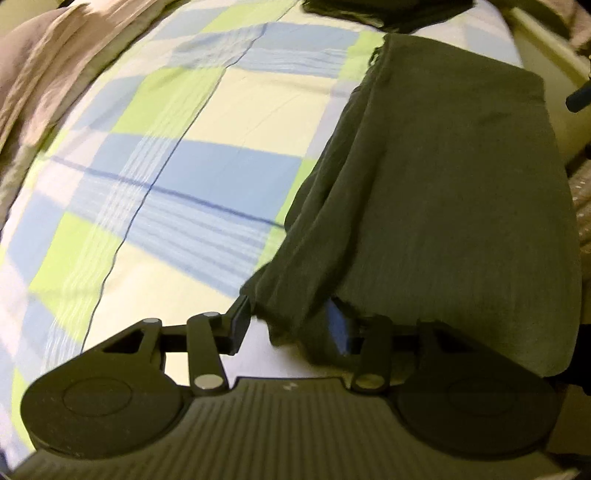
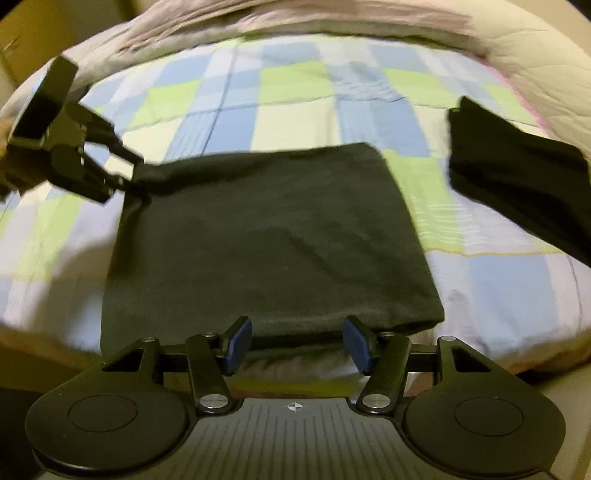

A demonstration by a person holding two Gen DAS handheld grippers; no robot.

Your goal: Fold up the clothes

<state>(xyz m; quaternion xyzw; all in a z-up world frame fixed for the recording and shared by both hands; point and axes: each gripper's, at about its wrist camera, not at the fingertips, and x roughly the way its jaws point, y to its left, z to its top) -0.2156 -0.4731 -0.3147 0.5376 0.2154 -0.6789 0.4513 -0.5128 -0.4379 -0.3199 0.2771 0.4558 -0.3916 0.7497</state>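
Gripping a bunched corner of the dark folded garment (image 2: pixel 269 236), my left gripper (image 2: pixel 123 173) sat at ten o'clock of the cloth on the checked bedsheet (image 2: pixel 295 122). My right gripper (image 2: pixel 297 345) hung at six o'clock, jaws apart over the near edge. A second dark garment (image 2: pixel 517 177) lay at two o'clock.

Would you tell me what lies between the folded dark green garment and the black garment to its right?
Only bare checked bedsheet separates the dark green garment from the black garment, seen in the right wrist view.

2 dark folded garments (image 2: pixel 273 236) (image 2: pixel 517 192), 2 grippers (image 2: pixel 297 343) (image 2: pixel 122 173), 1 checked bedsheet (image 2: pixel 295 122), 1 quilt (image 2: pixel 480 33).
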